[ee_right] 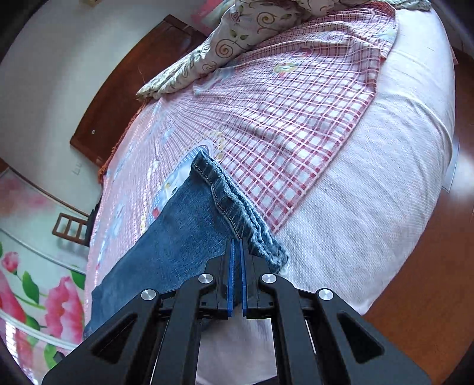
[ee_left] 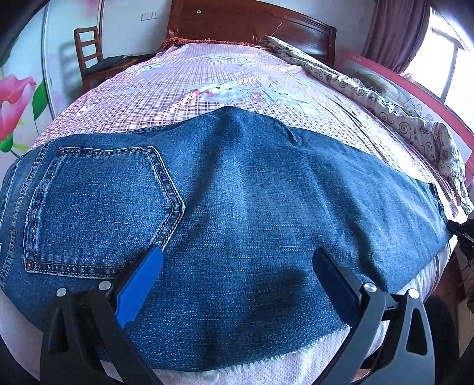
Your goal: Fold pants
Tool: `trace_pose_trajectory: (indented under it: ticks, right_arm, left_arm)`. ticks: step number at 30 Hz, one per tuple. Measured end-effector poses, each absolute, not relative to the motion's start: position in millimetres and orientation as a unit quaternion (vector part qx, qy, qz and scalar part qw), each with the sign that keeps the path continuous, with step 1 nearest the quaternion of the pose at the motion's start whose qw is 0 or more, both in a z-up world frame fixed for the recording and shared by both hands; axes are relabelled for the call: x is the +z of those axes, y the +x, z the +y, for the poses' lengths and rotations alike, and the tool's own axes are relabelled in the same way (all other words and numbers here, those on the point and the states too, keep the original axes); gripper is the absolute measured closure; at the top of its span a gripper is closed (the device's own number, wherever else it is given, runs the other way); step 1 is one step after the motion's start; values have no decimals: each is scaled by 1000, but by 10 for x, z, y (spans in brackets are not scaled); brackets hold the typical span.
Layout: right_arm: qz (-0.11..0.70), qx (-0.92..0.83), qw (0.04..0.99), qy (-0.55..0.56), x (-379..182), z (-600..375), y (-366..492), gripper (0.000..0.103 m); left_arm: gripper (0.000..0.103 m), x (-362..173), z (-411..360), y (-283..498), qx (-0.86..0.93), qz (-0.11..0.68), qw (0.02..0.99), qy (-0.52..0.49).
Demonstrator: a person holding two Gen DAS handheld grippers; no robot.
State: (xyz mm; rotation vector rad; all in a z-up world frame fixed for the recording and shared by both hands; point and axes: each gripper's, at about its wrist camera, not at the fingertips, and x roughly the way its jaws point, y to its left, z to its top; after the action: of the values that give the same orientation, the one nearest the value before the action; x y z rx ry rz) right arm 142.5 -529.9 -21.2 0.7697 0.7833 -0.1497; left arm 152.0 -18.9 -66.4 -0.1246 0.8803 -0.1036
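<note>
The left tongs (ee_left: pixel 237 260) hang tilted downward over the near edge of the bed (ee_left: pixel 189 367), their blue-padded fingers (ee_left: pixel 142 284) spread wide apart with nothing between them. Below them the pants (ee_left: pixel 237 183), blue denim jeans, lie flat across the bed along its near edge. The back pocket (ee_left: pixel 100 207) faces up toward the left, and the legs run off to the right. A frayed denim edge lies at the bed's near edge, just under the left tongs.

The right tongs (ee_right: pixel 237 242) also point downward, at the far right end of the pants (ee_right: pixel 177 237). Their jaws are closed, with the stitched leg hem (ee_right: pixel 234 207) pinched between the blue pads. The leg trails back to the left from that grip, lying on the bed.

A pink checked sheet (ee_left: pixel 192 88) printed with cartoon figures covers the middle of the bed, and a white textured cover (ee_right: pixel 370 207) shows along the near edge and the right side. A floral quilt (ee_left: pixel 385 100) is bunched along the far right edge. A dark wooden headboard (ee_left: pixel 251 26) stands at the far end. A wooden chair (ee_left: pixel 89 56) sits by the far left corner, beside a wall panel with large pink flowers (ee_left: pixel 14 103). A curtained window (ee_left: pixel 438 47) is at the right, and a wooden floor (ee_right: pixel 429 281) shows beside the bed.
</note>
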Motion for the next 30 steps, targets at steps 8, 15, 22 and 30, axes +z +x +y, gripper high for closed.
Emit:
trace_pose_trajectory:
  ticks: [8, 15, 22, 30]
  right_arm:
    - [327, -61, 882, 335, 171, -5031, 1450, 55]
    - [361, -67, 864, 345, -173, -5191, 1499, 33]
    - [304, -95, 870, 375, -16, -5346, 1252, 33]
    - [325, -51, 844, 424, -225, -5446, 1231, 32]
  left_arm:
    - [2, -678, -203, 1536, -47, 430, 900, -58]
    - [2, -681, -213, 1515, -44, 425, 902, -61]
    - [2, -681, -211, 1518, -48, 426, 902, -55]
    - [2, -677, -195, 1524, -44, 425, 902, -65]
